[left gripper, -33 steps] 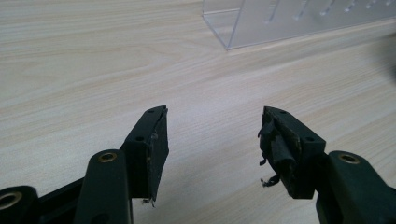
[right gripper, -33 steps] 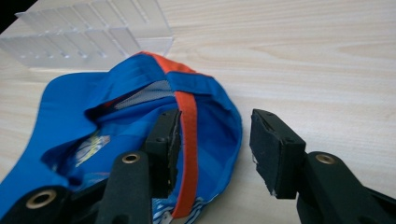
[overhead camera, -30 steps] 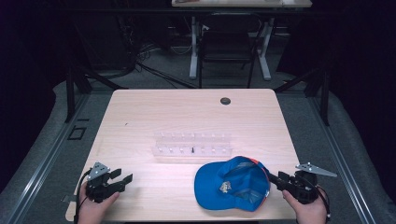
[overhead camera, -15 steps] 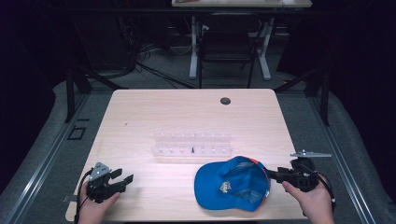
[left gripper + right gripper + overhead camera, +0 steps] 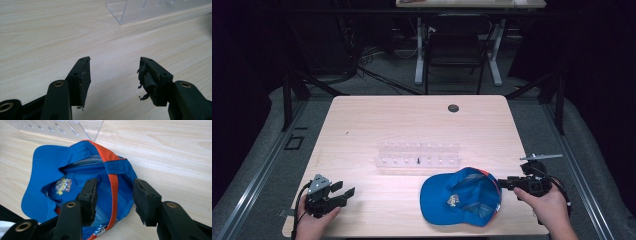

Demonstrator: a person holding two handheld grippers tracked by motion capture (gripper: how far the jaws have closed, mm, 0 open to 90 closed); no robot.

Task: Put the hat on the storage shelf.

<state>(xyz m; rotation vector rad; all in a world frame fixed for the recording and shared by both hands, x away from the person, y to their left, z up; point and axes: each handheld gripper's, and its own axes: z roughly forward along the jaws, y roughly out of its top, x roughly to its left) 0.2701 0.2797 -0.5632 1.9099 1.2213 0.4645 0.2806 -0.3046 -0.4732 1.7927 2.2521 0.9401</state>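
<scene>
Left gripper (image 5: 346, 193) sits low left of the high view, hand (image 5: 314, 222) coming in from the bottom edge, jaws spread wide and nothing between them. Right gripper (image 5: 502, 183) low right, held level in its hand (image 5: 546, 202), jaws apart, pointing toward frame centre.

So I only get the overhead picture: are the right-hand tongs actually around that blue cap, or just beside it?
Observer: The right tongs are open, with the back edge of the cap and its orange band between the jaws.
Operator: Is the cap upside down?
Observer: Yes, the right tongs' camera looks into its hollow; a small badge shows inside.
Operator: And the left tongs?
Observer: The left tongs are open over bare table; a clear plastic rack lies ahead.
</scene>
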